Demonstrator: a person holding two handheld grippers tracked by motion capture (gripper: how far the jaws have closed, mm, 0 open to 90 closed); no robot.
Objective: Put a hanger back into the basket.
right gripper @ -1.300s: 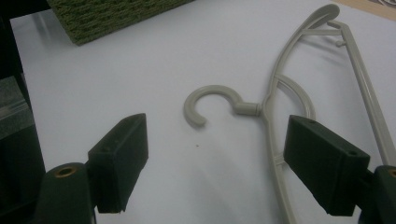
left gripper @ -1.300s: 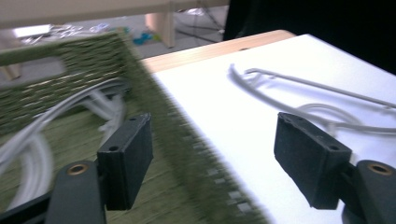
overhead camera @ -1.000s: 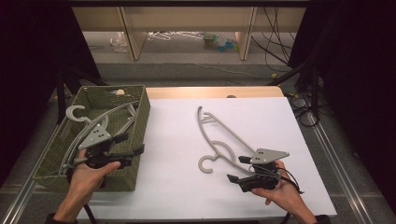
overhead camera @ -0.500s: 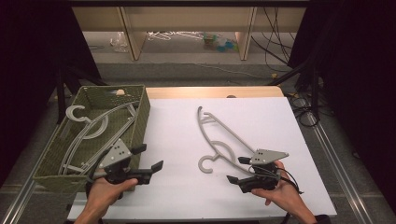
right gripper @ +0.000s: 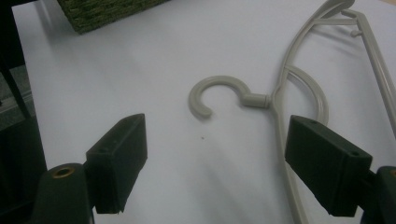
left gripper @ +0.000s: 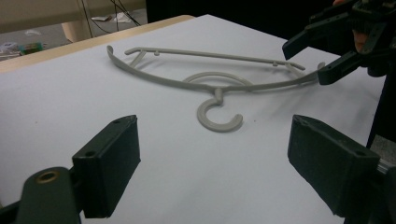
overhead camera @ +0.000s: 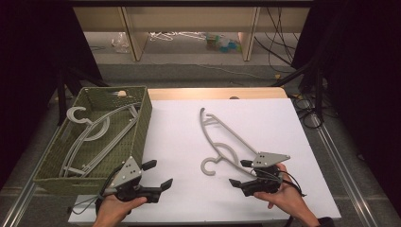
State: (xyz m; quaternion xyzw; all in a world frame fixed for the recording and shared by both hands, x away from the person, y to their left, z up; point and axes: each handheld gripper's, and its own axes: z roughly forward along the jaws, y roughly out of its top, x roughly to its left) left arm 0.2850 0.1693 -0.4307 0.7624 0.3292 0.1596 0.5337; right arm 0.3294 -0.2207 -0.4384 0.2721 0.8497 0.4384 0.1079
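A grey plastic hanger [overhead camera: 222,137] lies flat on the white table, its hook [overhead camera: 210,165] toward me. My right gripper [overhead camera: 240,173] rests open at the hanger's near end. In the right gripper view the hook [right gripper: 219,95] lies ahead between the jaws of my right gripper [right gripper: 215,168], and one hanger arm [right gripper: 285,154] runs just inside the right-hand jaw, untouched. My left gripper [overhead camera: 158,174] sits low by the basket's front corner, open and empty, its jaws having just been opening. Seen from my left gripper [left gripper: 215,158], the hanger [left gripper: 210,84] lies ahead with the right gripper [left gripper: 322,51] beyond it.
A green woven basket [overhead camera: 142,118] stands at the table's left and holds a few grey hangers [overhead camera: 94,132]. Its corner [right gripper: 107,11] is in the right gripper view. White tabletop [overhead camera: 189,198] stretches between the two grippers. The wooden back edge [overhead camera: 217,92] lies beyond.
My left gripper has come out of the basket, moving right and down to the table beside the basket's front corner. The right gripper and the hanger have stayed put.
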